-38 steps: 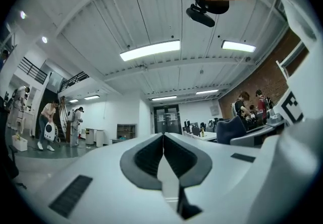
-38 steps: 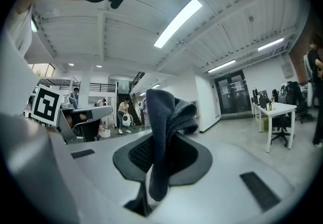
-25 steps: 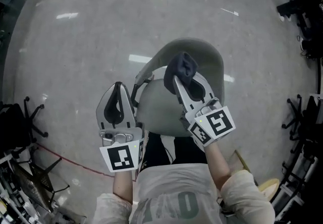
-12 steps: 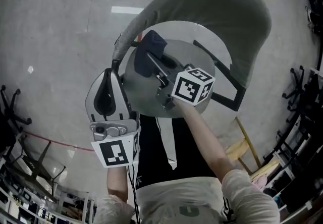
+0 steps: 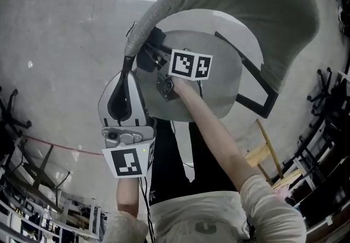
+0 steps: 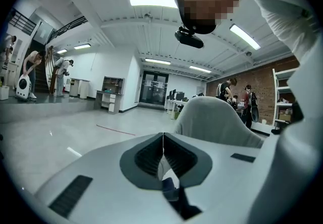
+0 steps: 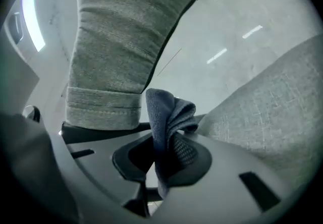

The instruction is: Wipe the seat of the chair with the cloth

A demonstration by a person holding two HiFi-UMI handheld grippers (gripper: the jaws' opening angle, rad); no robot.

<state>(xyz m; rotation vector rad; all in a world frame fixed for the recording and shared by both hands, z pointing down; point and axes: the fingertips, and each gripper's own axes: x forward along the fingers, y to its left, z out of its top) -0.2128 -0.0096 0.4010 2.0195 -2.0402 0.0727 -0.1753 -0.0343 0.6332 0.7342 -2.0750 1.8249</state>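
The grey chair seat (image 5: 213, 67) fills the middle of the head view, and its grey fabric backrest (image 5: 257, 1) curves over the top and right. My right gripper (image 5: 151, 50) reaches across the seat to its left edge and is shut on a dark blue cloth (image 5: 146, 60). In the right gripper view the cloth (image 7: 169, 117) sticks up crumpled from the right gripper (image 7: 166, 150), with the backrest fabric (image 7: 121, 36) right behind it and the seat (image 7: 272, 112) to the right. My left gripper (image 5: 126, 75) hangs just left of the seat, shut and empty. The left gripper (image 6: 163, 140) faces the backrest (image 6: 212, 122).
Polished grey floor (image 5: 54, 28) surrounds the chair, with a red line (image 5: 54, 151) on it at left. Black chair bases (image 5: 8, 110) stand at the left edge, a wooden frame (image 5: 265, 154) at the right, racks (image 5: 44, 209) at bottom left. People (image 6: 38, 64) stand far off.
My right gripper has swung with the cloth from the middle of the chair to the seat's left edge. The head has come closer to the chair. The left gripper has stayed shut beside the seat.
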